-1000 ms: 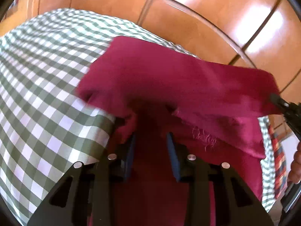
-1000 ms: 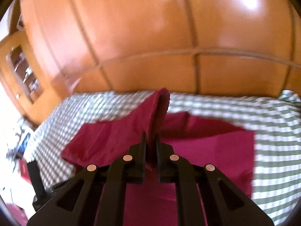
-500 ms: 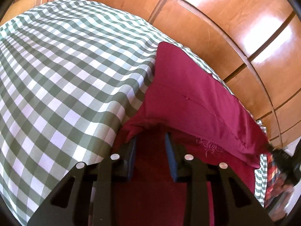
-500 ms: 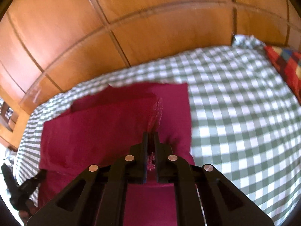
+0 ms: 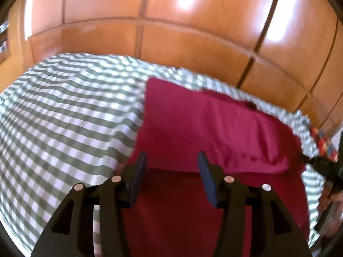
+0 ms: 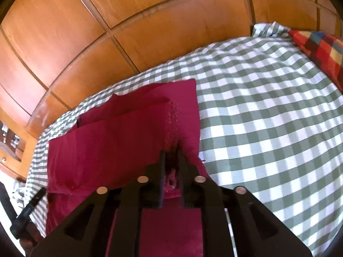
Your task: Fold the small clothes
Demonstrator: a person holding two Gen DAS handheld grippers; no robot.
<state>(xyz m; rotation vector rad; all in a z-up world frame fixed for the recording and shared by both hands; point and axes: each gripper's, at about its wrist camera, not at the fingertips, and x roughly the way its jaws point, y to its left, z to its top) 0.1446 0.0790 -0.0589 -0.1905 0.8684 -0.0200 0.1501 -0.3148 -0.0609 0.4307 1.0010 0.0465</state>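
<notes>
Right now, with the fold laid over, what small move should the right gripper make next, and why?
Probably open the right gripper and let go: its jaws pinch the hem of the crimson garment, whose folded layer already lies flat on the checked bedsheet, and the left gripper is open, holding nothing.

Bed with green-and-white checked cover (image 6: pixel 268 111), folded crimson garment (image 6: pixel 111 137) lying on it, multicoloured plaid pillow (image 6: pixel 321 51) at far corner

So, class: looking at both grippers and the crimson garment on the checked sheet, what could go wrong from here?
1. The right gripper is clamped on the stitched hem of the crimson garment; pulling away without opening could drag the folded layer out of line.
2. The left gripper hangs open above the fold, holding nothing, so that side could shift.
</notes>
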